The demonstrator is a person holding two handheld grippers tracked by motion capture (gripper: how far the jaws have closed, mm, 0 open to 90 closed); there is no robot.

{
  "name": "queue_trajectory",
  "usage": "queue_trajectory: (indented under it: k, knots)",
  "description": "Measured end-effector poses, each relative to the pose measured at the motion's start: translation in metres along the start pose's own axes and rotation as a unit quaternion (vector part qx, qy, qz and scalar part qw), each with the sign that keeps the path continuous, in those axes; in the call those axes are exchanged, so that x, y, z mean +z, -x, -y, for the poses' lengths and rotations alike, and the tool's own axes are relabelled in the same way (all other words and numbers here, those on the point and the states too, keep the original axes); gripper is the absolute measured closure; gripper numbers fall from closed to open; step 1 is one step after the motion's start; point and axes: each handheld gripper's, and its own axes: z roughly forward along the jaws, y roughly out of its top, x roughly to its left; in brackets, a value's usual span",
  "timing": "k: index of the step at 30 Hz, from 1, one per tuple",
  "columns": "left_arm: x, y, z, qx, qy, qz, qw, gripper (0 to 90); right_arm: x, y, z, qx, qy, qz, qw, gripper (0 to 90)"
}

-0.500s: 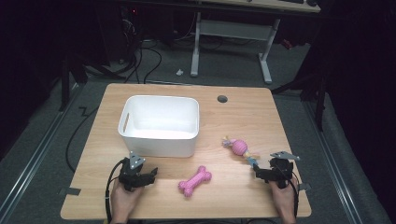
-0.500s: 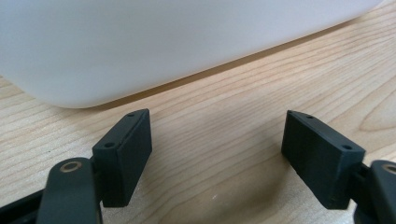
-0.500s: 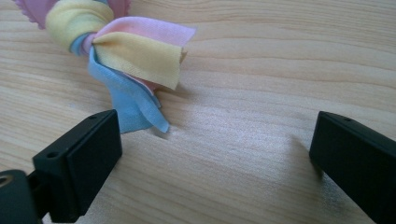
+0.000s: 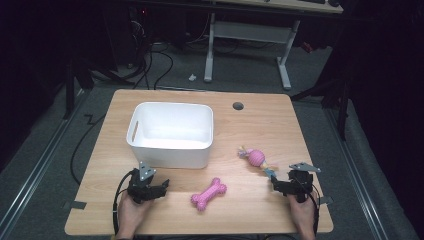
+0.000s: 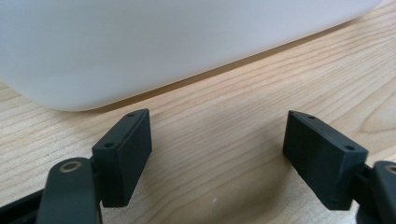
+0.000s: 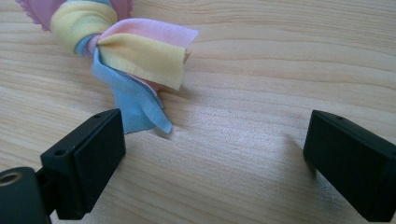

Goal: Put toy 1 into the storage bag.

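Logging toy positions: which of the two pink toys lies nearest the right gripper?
The pink ball toy with cloth tails, just ahead of the right gripper; the pink bone lies mid-table between the two.

I seem to be working in a lab or recording room, not a home. Ahead of my fingers, past the wooden table [image 4: 280, 125] with its cable hole [image 4: 238, 106], a white-legged desk [image 4: 247, 30] stands on grey carpet [image 4: 320, 75]. Loose black cables [image 4: 165, 60] lie on the floor out there, and the surroundings are kept dark.
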Motion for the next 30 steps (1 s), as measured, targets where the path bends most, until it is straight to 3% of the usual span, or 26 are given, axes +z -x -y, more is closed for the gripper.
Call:
queue_trajectory:
  k: [24,30]
  knots:
    - [-0.0022,0.001,-0.0017,-0.002,-0.008,0.013,0.9999,24.3,-0.0008,-0.0007,0.0005,-0.001,0.003,-0.003,1.0,7.9]
    - [-0.0082,0.0018,-0.0075,-0.001,0.003,0.021,0.9998,24.4,-0.0008,-0.0007,0.0006,-0.001,0.003,-0.003,1.0,7.9]
